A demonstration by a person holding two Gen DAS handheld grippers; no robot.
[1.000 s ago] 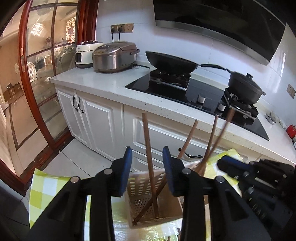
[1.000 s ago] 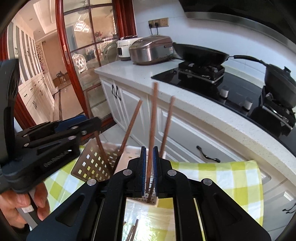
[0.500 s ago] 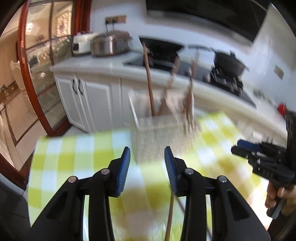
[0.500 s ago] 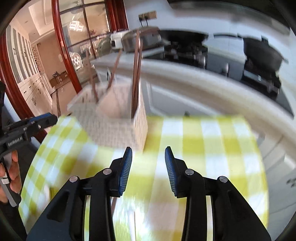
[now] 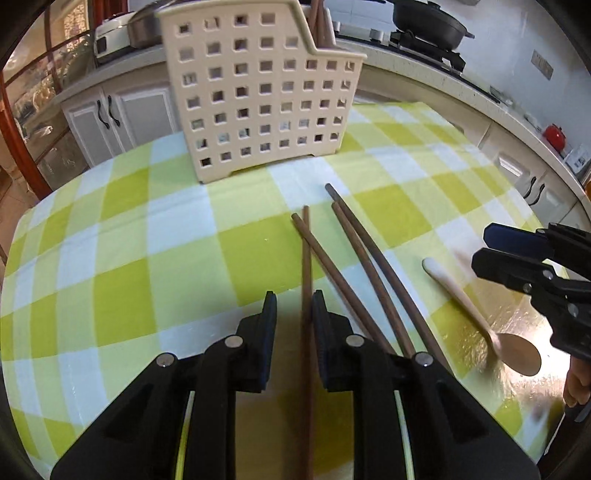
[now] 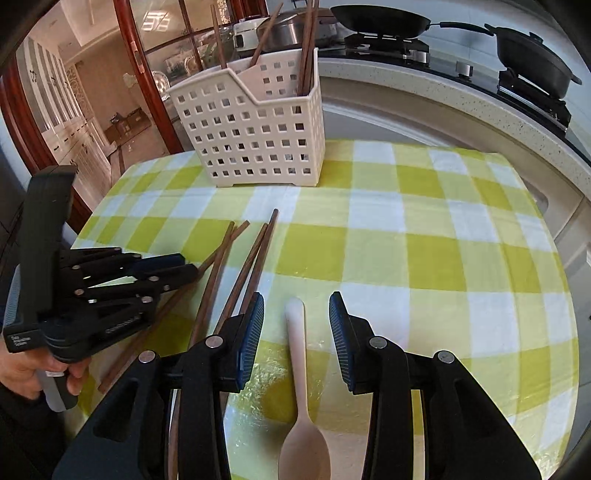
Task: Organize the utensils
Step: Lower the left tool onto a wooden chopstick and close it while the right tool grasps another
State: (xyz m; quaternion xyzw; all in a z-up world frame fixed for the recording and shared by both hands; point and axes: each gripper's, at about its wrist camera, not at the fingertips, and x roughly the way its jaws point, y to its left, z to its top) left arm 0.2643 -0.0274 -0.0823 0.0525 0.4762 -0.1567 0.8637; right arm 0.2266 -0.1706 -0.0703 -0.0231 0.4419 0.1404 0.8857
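Note:
A cream perforated utensil basket (image 5: 258,92) stands at the far side of the checked tablecloth, also in the right wrist view (image 6: 255,129), with several brown chopsticks (image 6: 306,48) upright in it. Several more brown chopsticks (image 5: 354,254) lie loose on the cloth. My left gripper (image 5: 294,310) is open, low over the cloth, with one chopstick (image 5: 306,280) lying between its fingers. A pale wooden spoon (image 6: 299,354) lies handle away from me between the open fingers of my right gripper (image 6: 296,314). The spoon (image 5: 480,314) also shows in the left wrist view.
The yellow-green checked cloth (image 6: 424,251) covers a small table with edges close on the left and right. Behind it runs a white counter (image 6: 443,85) with a hob, a frying pan (image 6: 380,16) and a black pot (image 6: 532,59). A rice cooker (image 5: 142,26) stands at the back left.
Both grippers have pulled back from over the basket and come down low to the cloth. The right gripper let go of its chopstick and opened; it now straddles the spoon, the left a chopstick.

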